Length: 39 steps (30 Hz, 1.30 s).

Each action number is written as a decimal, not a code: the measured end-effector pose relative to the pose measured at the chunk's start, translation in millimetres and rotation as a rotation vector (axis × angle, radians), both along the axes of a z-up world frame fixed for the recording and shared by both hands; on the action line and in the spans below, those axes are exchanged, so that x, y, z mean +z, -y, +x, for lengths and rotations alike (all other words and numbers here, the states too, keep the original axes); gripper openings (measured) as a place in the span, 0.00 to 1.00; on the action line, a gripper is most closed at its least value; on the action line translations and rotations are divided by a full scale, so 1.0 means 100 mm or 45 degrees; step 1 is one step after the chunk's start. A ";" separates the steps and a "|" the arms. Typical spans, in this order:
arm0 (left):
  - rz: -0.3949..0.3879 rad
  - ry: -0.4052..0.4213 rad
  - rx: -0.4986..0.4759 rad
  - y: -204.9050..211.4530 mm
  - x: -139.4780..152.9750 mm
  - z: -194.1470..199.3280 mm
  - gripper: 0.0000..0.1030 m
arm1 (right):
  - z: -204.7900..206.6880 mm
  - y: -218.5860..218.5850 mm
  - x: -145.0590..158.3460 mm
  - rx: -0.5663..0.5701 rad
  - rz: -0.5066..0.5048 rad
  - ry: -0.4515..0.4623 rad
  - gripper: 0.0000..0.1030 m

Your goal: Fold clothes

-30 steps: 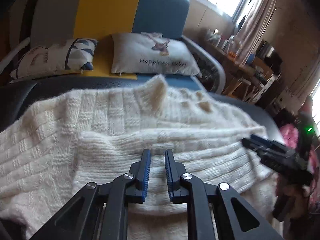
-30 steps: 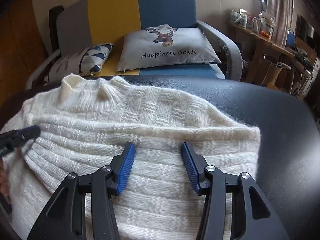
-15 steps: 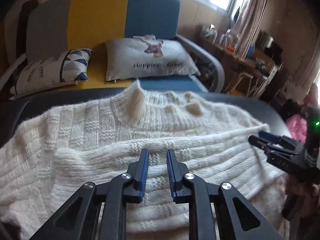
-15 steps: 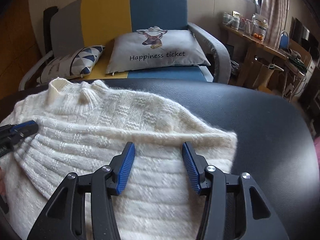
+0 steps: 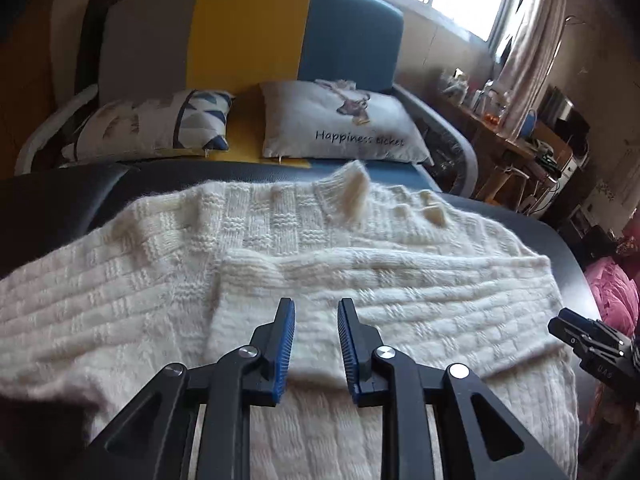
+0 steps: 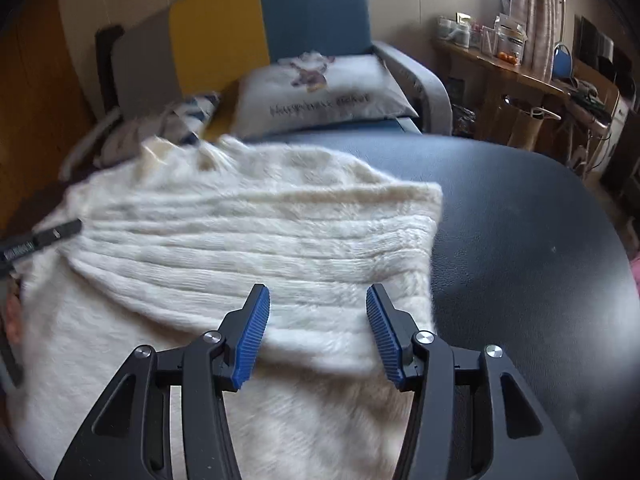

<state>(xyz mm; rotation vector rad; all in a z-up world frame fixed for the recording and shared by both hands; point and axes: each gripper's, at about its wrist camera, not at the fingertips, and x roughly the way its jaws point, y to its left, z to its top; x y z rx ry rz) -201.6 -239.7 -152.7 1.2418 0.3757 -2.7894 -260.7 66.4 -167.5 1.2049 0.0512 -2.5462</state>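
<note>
Sweater [image 5: 360,280] cream, chunky knit, sleeve folded across; both jaws open, empty.

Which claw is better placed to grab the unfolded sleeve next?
Left claw: the sweater spreads unfolded toward its side. Right claw sits at the already folded edge beside bare black table.

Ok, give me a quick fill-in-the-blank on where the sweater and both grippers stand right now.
The white knit sweater lies on a ____ padded surface.
The left gripper holds ____.
The right gripper has its jaws ____.
The pillow on the sofa reads "____ ticket".

Missing: black; nothing; open; Happiness
</note>
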 end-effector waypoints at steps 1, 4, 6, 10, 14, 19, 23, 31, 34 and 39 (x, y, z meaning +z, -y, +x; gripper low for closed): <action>-0.011 -0.016 -0.023 -0.05 0.00 0.06 0.22 | 0.07 0.02 0.04 0.015 0.007 -0.018 0.52; -0.133 0.067 -0.094 -0.24 -0.19 0.08 0.22 | 0.23 0.09 0.03 0.062 0.007 -0.021 0.52; -0.162 0.094 -0.102 -0.28 -0.28 0.08 0.22 | 0.21 0.14 -0.13 0.042 0.079 0.029 0.52; -0.048 0.101 -0.052 -0.17 -0.14 0.19 0.22 | 0.28 0.05 -0.20 0.002 0.082 0.051 0.53; -0.001 0.073 -0.080 -0.24 -0.06 0.56 0.22 | 0.61 -0.09 0.00 -0.005 0.024 0.034 0.53; -0.011 0.063 -0.167 -0.48 -0.08 1.13 0.22 | 1.29 -0.17 0.05 0.097 -0.095 0.104 0.53; -0.061 0.087 -0.173 -0.54 -0.23 1.37 0.22 | 1.74 -0.12 -0.17 0.156 0.003 0.201 0.53; -0.012 0.014 -0.122 -0.47 0.05 1.82 0.22 | 2.15 -0.42 0.01 0.069 -0.007 0.186 0.53; -0.031 0.021 -0.114 -0.45 0.03 2.09 0.22 | 2.42 -0.47 0.09 0.101 0.005 0.178 0.53; 0.003 0.073 -0.078 -0.29 -0.18 2.29 0.22 | 2.60 -0.48 -0.05 0.083 0.034 0.198 0.53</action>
